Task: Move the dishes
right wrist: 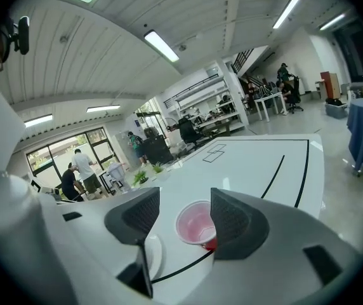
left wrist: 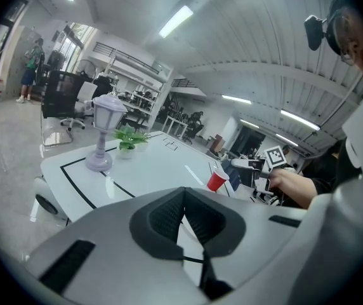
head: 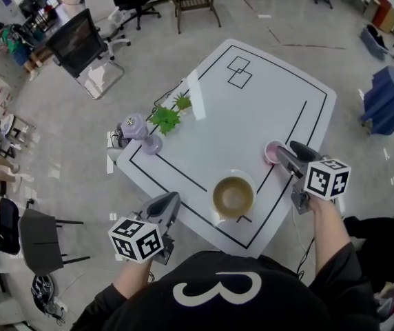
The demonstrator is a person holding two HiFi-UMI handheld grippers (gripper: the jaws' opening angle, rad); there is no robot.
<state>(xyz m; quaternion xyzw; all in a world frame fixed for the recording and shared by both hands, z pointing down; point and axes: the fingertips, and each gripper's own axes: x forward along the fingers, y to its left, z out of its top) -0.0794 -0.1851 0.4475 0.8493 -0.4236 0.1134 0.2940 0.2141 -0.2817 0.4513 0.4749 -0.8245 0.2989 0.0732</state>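
Note:
A white bowl (head: 233,196) with a brownish inside sits near the table's front edge, with its rim (right wrist: 153,254) showing at the left of the right gripper view. A red plastic cup (head: 273,153) stands upright to its right, on a black line. My right gripper (head: 286,150) is open and hovers at the cup; the cup (right wrist: 197,224) shows in the gap between the spread jaws, which are not closed on it. My left gripper (head: 173,198) is shut and empty, just off the table's front left edge. From there the cup (left wrist: 217,180) stands far off.
The white table (head: 252,109) carries black outline markings. A lilac lamp ornament (head: 137,128) and small green plants (head: 164,120) stand at its left edge. Office chairs (head: 80,43) and a dark seat (head: 42,243) stand on the floor around it.

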